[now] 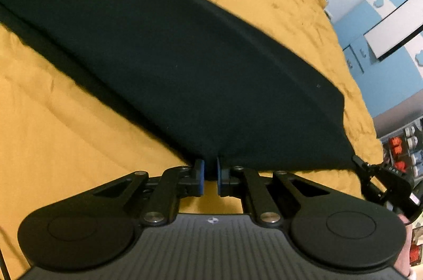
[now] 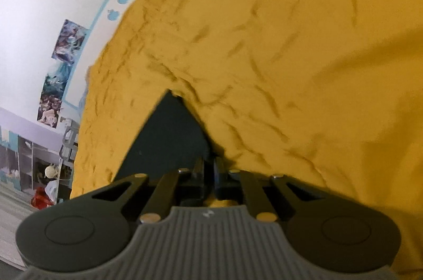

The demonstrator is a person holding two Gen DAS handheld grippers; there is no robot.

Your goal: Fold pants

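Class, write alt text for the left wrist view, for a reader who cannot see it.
The left tongs pinch the near edge of black pants, lifted over a mustard-yellow bedspread. The right tongs grip the same edge at far right.

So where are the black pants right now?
The black pants stretch across the yellow bedspread in the left wrist view, one edge pinched by the left hand-held gripper, the right hand-held gripper gripping another corner.

Lighting: even, fairly bright indoor, source not visible | Shadows: soft dark band on the yellow bedspread (image 1: 66, 108) under the pants (image 1: 171, 55) | Glare: none; pants nearly featureless black | Blur: motion smear throughout, strongest in right wrist view | Distortion: strong fisheye curvature, dark vignetted corners away from the bedspread.
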